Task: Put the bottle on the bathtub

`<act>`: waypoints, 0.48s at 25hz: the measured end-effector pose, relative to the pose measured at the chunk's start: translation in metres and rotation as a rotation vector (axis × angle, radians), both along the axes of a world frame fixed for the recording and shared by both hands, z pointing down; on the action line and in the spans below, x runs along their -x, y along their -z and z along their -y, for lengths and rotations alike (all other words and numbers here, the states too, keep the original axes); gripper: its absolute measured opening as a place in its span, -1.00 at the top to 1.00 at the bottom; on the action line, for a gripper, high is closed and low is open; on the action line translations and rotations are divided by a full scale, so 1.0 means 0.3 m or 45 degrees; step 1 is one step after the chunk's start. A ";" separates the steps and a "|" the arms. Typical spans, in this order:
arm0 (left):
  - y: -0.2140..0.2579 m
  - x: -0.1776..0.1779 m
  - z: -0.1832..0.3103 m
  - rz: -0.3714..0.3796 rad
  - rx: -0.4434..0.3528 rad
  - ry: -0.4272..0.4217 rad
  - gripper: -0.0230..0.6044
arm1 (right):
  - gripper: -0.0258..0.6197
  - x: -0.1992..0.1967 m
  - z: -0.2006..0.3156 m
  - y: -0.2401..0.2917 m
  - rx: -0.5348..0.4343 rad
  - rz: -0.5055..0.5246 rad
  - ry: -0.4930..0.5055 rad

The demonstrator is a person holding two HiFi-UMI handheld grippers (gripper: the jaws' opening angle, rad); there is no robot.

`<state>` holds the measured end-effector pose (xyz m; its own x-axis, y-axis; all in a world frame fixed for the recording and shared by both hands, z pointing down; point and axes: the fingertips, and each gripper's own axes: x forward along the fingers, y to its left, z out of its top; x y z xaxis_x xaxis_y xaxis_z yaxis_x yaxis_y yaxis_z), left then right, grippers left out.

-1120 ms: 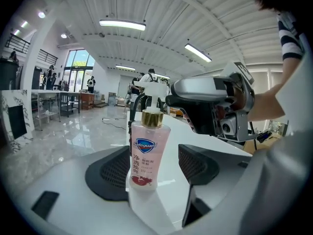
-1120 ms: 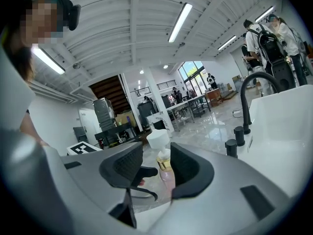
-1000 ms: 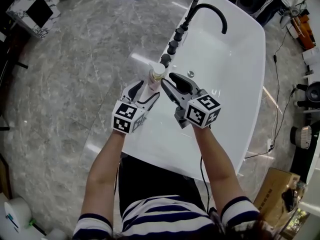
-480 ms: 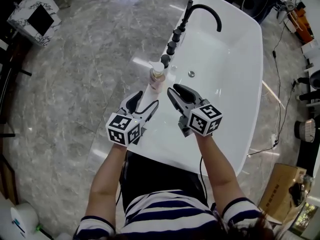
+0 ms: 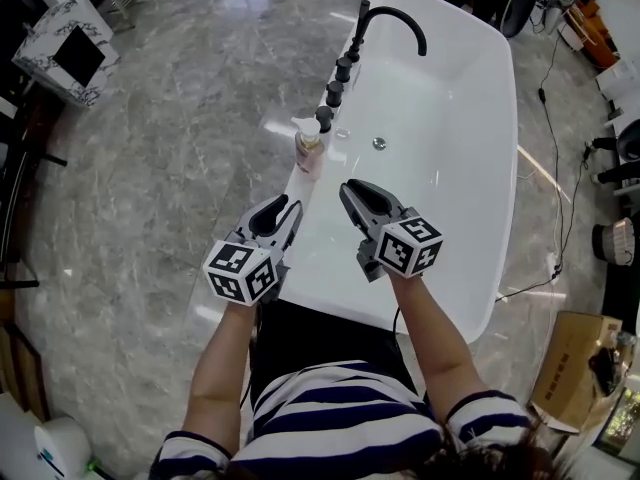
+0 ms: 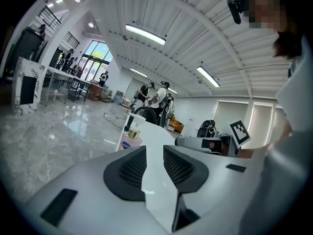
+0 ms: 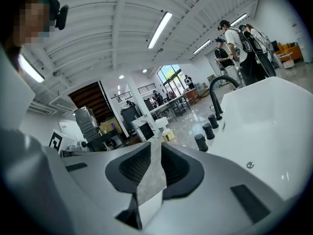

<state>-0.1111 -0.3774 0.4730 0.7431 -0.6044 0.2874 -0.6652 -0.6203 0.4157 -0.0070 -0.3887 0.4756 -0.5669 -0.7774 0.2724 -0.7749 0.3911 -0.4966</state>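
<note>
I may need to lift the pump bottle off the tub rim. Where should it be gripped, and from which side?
Grip the bottle by its round body, below the pump head. It stands upright on the bathtub rim with black taps just behind, so come in level from the near side.

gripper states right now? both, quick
Left gripper: empty, jaws have just been closing, narrow gap left; bottle stands free on the bathtub rim.
Right gripper: empty, jaws have just been closing, narrow gap left.
</note>
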 end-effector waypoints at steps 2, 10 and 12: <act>0.010 0.015 -0.015 -0.002 0.016 0.021 0.63 | 0.69 0.000 -0.026 0.004 0.006 0.002 -0.015; 0.023 0.069 -0.066 -0.019 0.049 0.087 0.74 | 0.76 0.006 -0.102 0.011 0.039 -0.002 -0.042; 0.024 0.080 -0.077 -0.023 0.058 0.100 0.75 | 0.77 0.004 -0.117 0.015 0.044 0.000 -0.054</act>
